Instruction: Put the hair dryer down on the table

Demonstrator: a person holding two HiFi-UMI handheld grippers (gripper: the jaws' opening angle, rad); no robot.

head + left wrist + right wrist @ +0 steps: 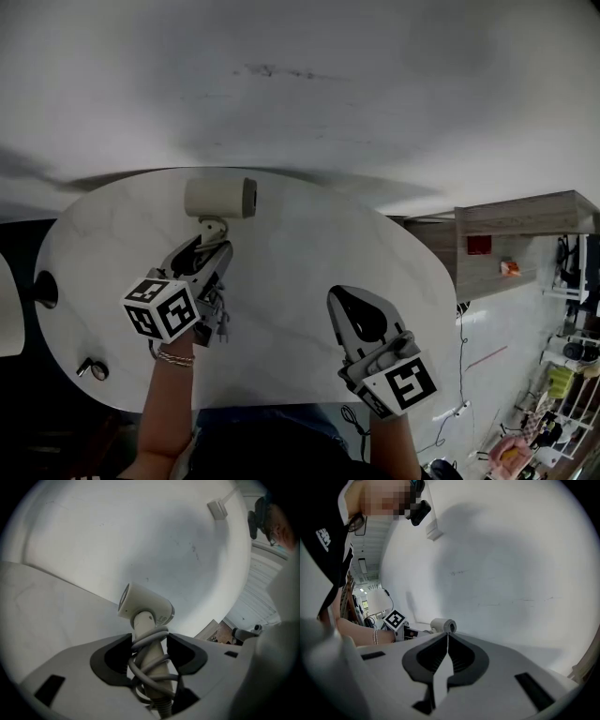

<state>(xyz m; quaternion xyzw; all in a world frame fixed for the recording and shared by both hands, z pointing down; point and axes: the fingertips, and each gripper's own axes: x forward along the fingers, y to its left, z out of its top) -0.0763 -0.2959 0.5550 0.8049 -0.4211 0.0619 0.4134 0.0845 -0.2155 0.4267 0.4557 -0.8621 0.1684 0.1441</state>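
A cream hair dryer [220,198] hangs over the far part of the white oval table [300,253], its barrel lying sideways. My left gripper [212,247] is shut on its handle, which has the grey cord wound round it. In the left gripper view the handle [150,651] stands between the dark pads with the dryer's head [143,604] above them. Whether the dryer touches the tabletop I cannot tell. My right gripper [349,305] hovers over the table's near right part, shut and empty; its view shows the jaw tips meeting [447,635] and the hair dryer [443,625] beyond.
A dark round object [45,289] sits at the table's left edge and a small metallic item [92,369] near the front left. A wooden shelf [525,234] stands to the right, a white wall rises behind the table, and a power strip [450,412] lies on the floor.
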